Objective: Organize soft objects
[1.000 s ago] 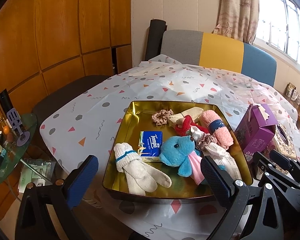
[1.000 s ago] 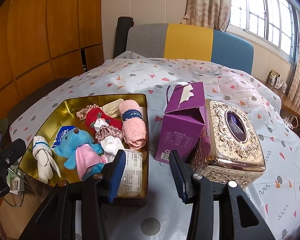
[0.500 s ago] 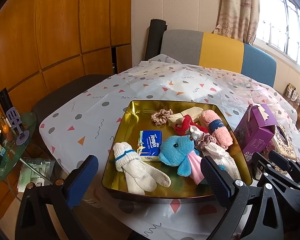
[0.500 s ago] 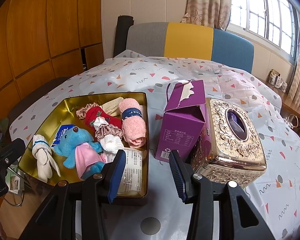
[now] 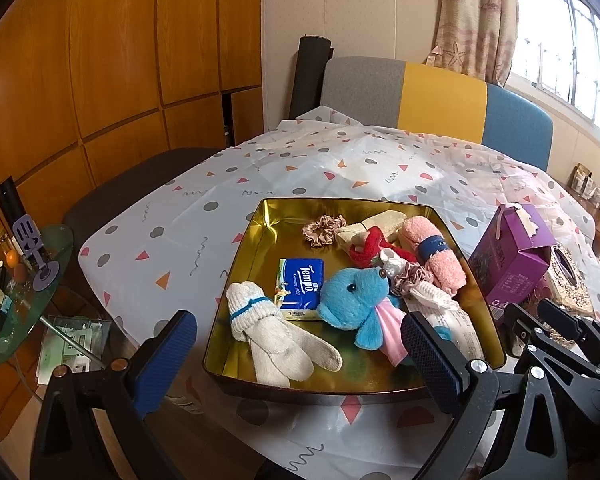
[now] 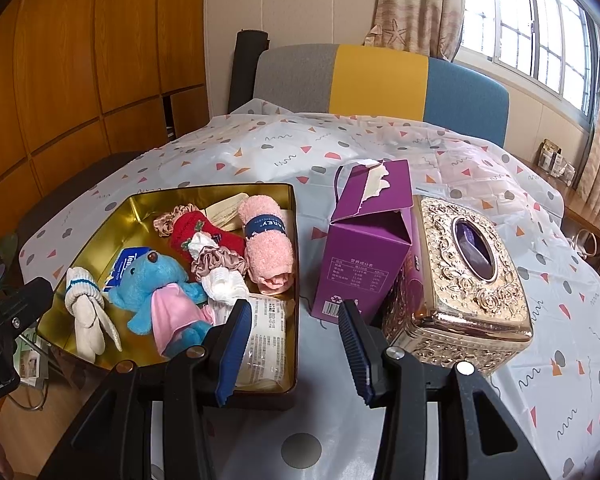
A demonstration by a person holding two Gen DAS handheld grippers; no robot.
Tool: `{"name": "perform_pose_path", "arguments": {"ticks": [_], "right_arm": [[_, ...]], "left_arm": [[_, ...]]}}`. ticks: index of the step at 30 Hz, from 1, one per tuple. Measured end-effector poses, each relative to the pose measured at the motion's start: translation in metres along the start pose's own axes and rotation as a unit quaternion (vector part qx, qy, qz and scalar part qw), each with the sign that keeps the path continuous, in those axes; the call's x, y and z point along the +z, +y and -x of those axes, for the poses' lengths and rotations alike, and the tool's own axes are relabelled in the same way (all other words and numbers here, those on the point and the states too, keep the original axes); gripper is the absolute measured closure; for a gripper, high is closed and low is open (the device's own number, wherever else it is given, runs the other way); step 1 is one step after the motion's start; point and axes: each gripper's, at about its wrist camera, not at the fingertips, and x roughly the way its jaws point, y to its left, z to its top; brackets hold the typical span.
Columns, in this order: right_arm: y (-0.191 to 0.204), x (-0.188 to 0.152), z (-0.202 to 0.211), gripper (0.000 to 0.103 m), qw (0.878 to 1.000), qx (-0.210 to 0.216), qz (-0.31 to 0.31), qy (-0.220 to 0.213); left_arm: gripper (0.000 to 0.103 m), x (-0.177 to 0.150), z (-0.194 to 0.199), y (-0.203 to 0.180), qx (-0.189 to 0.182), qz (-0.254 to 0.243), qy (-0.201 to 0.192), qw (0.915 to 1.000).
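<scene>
Soft objects: blue plush toy (image 5: 354, 294), white gloves (image 5: 276, 334), pink rolled towel (image 6: 268, 246), scrunchies, all inside gold tin (image 5: 256, 236) on worktop (image 5: 228, 200). Left tongs (image 5: 296, 354) spread wide, right tongs (image 6: 296, 340) part-spread; both empty. Gathering judged near complete; nothing soft visible outside tin.

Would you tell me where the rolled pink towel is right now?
The rolled pink towel lies along the gold tray's right wall, beside the red sock.

Home dining room: clothed table (image 5: 284, 176), curtained window (image 6: 540, 36), wooden cabinets (image 5: 112, 72).
</scene>
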Motion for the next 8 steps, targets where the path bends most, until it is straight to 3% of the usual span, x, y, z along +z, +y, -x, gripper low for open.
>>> {"name": "perform_pose_path", "arguments": {"ticks": [8], "right_arm": [[-0.0018, -0.0012, 0.0019, 0.058, 1.0, 0.0, -0.001, -0.002]], "left_arm": [[0.003, -0.0016, -0.0021, 0.0036, 0.0, 0.002, 0.002, 1.0]]}}
